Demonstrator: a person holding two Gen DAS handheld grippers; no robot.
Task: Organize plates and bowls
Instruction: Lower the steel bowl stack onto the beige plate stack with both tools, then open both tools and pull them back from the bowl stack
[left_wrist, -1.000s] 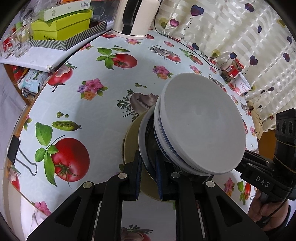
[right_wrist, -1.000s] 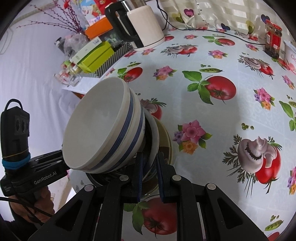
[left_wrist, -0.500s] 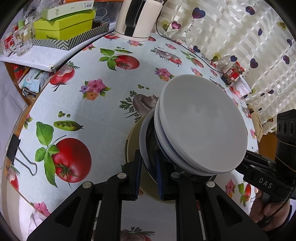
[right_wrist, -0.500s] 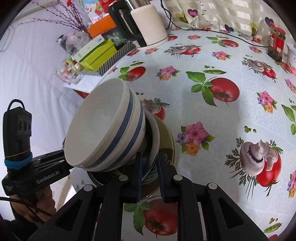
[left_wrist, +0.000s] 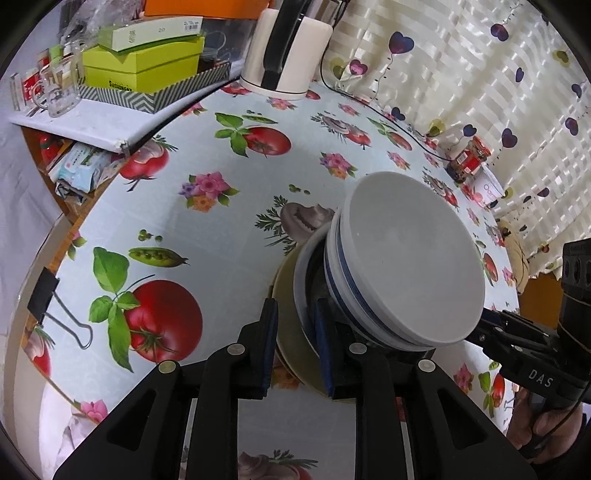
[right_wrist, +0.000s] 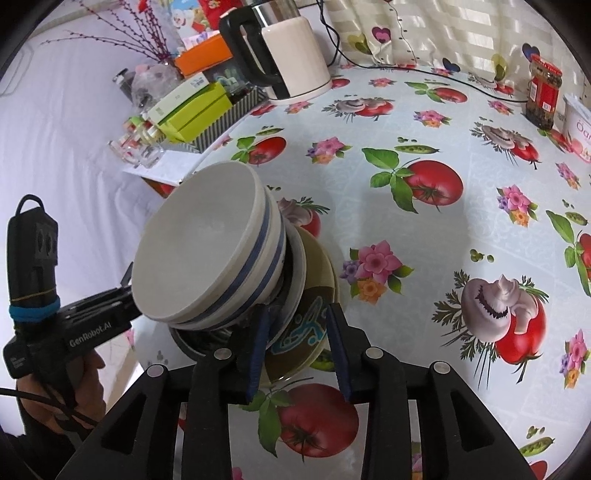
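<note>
A: Two tools work one stack. In the left wrist view the left tool sits at the bottom centre, its jaws opening; the rims of the olive plate and the white plate stand between the blue pads, and a gap shows on the left pad's side, so it is released.

B: And the right tool?

A: Bottom centre of the right wrist view, jaws opening too. The olive plate's rim, with its blue pattern, lies between the pads with room on both sides. Released as well.

B: Where is the stack?

A: On the table, on its tomato-and-flower cloth, right of centre in the left view and left of centre in the right view. The blue-striped bowls, nested, sit on top, on the white plate, which lies on the olive plate. Whether a dark dish sits under the bowls I cannot tell.

B: Anything else?

A: The right tool's body enters at the lower right of the left view, a hand gripping its handle. At the upper centre stands a white kettle; at the upper left, green boxes and a glass mug. A red-labelled jar is at the upper right of the right view, and a binder clip at the left edge of the left view.
</note>
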